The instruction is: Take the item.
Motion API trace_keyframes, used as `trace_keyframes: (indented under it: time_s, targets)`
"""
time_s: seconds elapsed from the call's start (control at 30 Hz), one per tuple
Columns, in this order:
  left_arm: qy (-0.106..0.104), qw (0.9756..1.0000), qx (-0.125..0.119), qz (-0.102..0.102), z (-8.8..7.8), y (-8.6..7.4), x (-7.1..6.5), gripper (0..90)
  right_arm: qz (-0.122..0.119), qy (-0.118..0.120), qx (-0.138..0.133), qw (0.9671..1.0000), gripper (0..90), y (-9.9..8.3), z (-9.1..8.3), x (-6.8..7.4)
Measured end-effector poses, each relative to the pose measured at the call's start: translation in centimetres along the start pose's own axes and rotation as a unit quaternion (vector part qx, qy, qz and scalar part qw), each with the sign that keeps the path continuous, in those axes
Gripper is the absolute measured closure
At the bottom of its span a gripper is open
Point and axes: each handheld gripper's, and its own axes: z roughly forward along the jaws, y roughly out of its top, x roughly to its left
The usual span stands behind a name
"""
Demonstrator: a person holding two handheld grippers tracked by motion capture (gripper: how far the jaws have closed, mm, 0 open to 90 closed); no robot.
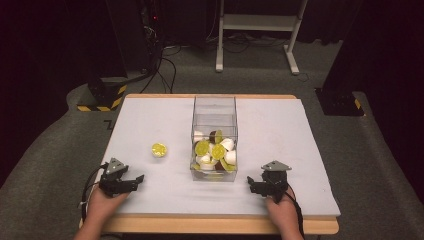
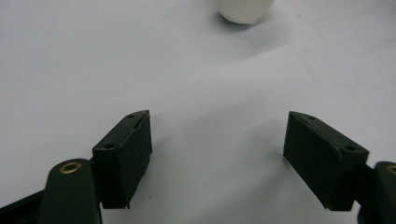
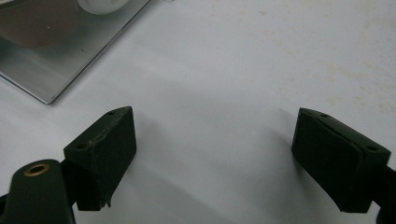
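A clear plastic box (image 1: 214, 106) stands in the middle of the white table, holding several small cups with yellow, white and brown lids. One yellow-lidded cup (image 1: 159, 149) sits alone on the table to the box's left; its white side (image 2: 243, 10) shows at the top of the left gripper view. My left gripper (image 1: 134, 181) rests open near the front left edge, nothing between its jaws. My right gripper (image 1: 251, 184) is open at the front right, just right of the box, whose corner (image 3: 56, 65) shows in the right gripper view.
The white table top (image 1: 280, 130) has a wooden front edge (image 1: 220, 225). Beyond the table stand a white frame (image 1: 260, 22), black stands with hazard-striped feet (image 1: 102, 97) and cables on the grey floor.
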Motion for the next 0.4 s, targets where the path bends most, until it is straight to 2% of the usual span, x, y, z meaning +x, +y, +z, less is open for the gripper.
trace_keyframes:
  time_s: [0.07,0.17,0.2,0.4]
  targets:
    - [0.005,1.0,-0.001,0.006,0.05,-0.17,-0.23,22.4,0.0,0.0,0.0,1.0,13.9,0.0,0.0,0.0]
    - [0.005,1.0,-0.002,0.006,0.07,-0.18,-0.21,22.4,0.0,0.0,0.0,1.0,13.9,0.0,0.0,0.0]
    - [0.006,1.0,-0.005,-0.002,0.06,-0.18,-0.18,23.1,0.0,0.0,0.0,1.0,13.8,0.0,0.0,0.0]
    - [0.008,1.0,-0.005,0.001,0.03,-0.17,-0.13,24.5,0.004,-0.003,0.002,1.0,11.6,0.03,0.06,-0.06]
